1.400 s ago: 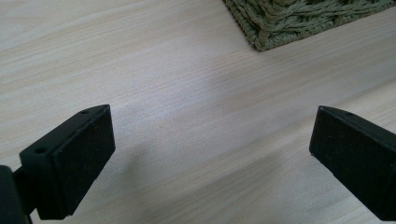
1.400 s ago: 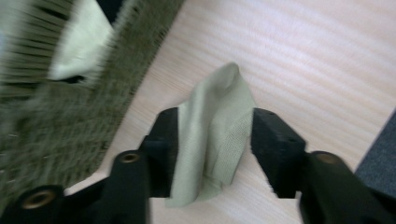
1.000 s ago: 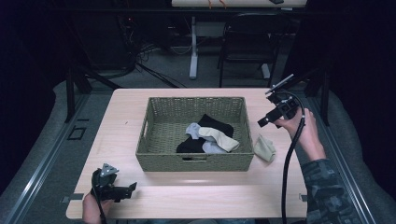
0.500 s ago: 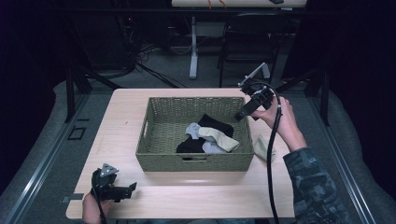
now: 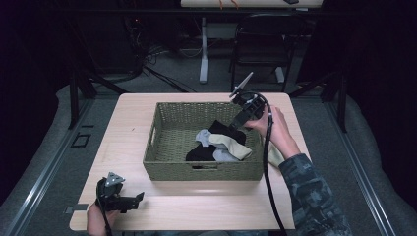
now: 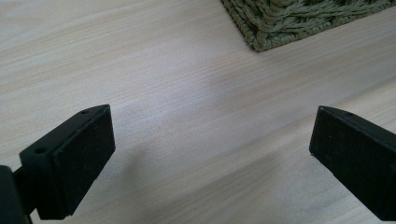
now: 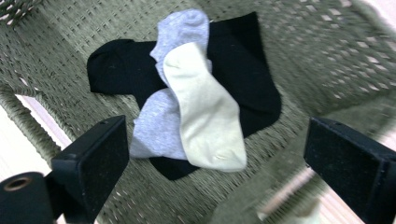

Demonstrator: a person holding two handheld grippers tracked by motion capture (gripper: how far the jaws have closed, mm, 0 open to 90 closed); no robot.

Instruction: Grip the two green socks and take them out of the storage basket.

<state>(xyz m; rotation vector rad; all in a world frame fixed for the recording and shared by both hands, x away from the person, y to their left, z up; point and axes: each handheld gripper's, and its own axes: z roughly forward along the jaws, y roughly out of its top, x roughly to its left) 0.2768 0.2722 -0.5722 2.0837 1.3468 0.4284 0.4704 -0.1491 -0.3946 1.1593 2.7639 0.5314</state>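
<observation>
A green woven basket point(image 5: 201, 171) stands mid-table and holds a black sock point(image 5: 199, 153), a grey sock point(image 5: 203, 136) and a cream sock point(image 5: 231, 145) in a loose pile. My right gripper point(image 5: 235, 125) hangs over the basket's right part and points down at the pile. Its jaws have just been opening and nothing is between them. In the right gripper view the cream sock point(image 7: 205, 112) lies over the grey sock point(image 7: 184, 28) and the black sock point(image 7: 252, 70). My left gripper point(image 5: 139, 197) rests open near the table's front left.
Another cream sock point(image 5: 275, 156) lies on the table just right of the basket, by the person's right wrist. The basket's corner point(image 6: 289, 18) shows beyond my left gripper point(image 6: 210, 154). A chair point(image 5: 260, 44) stands behind the table.
My right gripper has moved left, from beside the basket's right wall to above its inside. The left gripper has stayed in place.
</observation>
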